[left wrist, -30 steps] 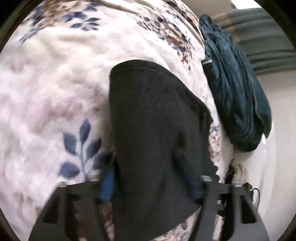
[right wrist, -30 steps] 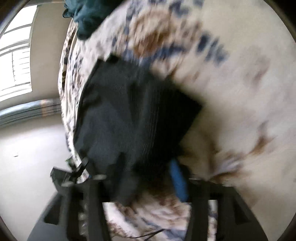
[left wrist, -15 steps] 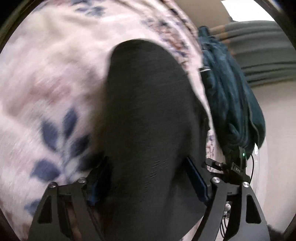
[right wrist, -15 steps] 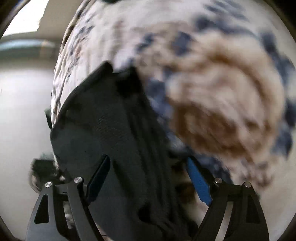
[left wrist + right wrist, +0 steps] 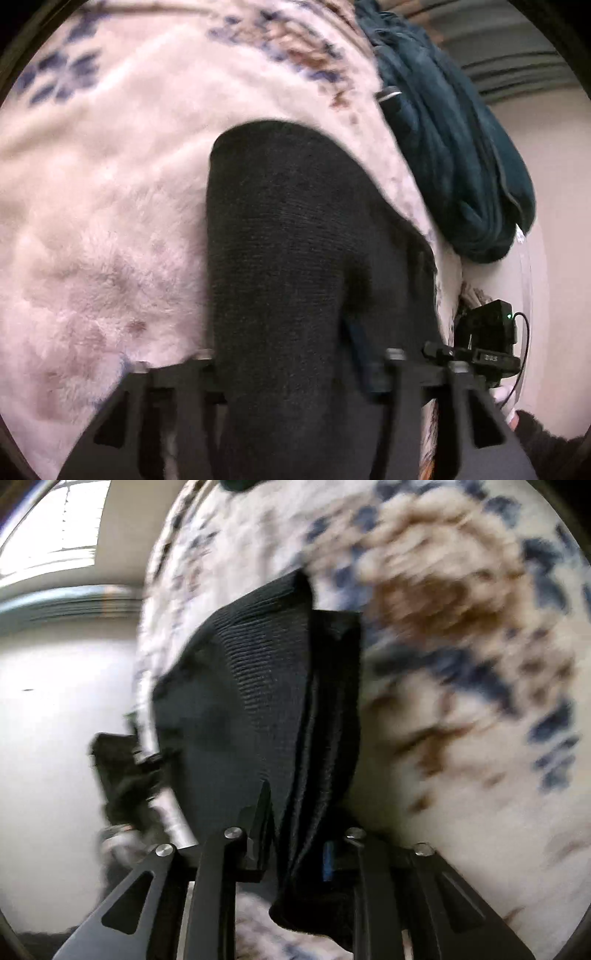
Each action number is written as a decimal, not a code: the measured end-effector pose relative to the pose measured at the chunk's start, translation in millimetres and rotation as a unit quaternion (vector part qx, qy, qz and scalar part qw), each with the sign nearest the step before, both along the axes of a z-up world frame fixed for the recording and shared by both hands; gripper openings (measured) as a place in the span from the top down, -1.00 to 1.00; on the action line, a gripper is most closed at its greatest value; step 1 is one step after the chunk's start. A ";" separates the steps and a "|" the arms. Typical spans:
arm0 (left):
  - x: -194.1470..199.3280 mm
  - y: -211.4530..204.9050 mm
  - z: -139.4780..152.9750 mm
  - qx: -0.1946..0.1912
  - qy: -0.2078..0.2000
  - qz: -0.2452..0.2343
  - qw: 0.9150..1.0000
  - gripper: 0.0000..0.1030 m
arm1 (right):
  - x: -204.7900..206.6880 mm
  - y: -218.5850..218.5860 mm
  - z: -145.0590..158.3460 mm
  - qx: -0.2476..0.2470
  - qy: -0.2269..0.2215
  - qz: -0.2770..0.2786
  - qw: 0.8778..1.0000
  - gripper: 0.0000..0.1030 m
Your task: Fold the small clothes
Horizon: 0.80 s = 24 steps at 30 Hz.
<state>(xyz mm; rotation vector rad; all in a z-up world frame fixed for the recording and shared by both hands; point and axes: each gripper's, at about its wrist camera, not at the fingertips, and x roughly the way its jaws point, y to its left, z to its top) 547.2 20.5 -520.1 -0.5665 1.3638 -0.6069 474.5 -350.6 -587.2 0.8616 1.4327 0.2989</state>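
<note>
A black knit garment (image 5: 288, 221) lies on a fleecy floral blanket (image 5: 110, 221), close to the bed's edge. My left gripper (image 5: 280, 339) stands over its near end with the jaws opening. The cloth fills the gap between them and spreads past the blue-padded right finger (image 5: 354, 332), and no pinch shows. In the right wrist view the same garment (image 5: 251, 701) is bunched into a ridge. My right gripper (image 5: 295, 819) is closing narrowly on that ridge, and the fold is squeezed between its fingers.
A dark teal garment (image 5: 461, 147) is heaped at the bed's edge beyond the black one. The other gripper's body (image 5: 487, 332) and a dark sleeve (image 5: 535, 439) show low on the right. Pale floor (image 5: 55, 738) drops away beside the blanket (image 5: 461, 664), under a bright window (image 5: 55, 535).
The right gripper's fingers went from wide apart to a narrow pinch on a fold of the black garment. Both hands shifted along the cloth, and the left fingers stand a little closer together.
</note>
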 end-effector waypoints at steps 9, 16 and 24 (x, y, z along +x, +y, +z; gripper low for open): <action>-20.6 -4.8 -1.0 -0.049 -0.025 0.044 0.998 0.22 | 42.4 23.9 -27.1 0.092 -0.020 -0.001 0.996 -0.53; -13.5 -3.4 31.9 -0.029 -0.045 0.023 0.998 0.52 | 44.1 56.2 -7.2 0.059 -0.028 0.020 0.998 0.64; 41.3 16.6 85.3 -0.038 -0.074 0.018 0.996 0.53 | 65.4 61.5 48.6 0.078 -0.070 0.006 0.994 0.65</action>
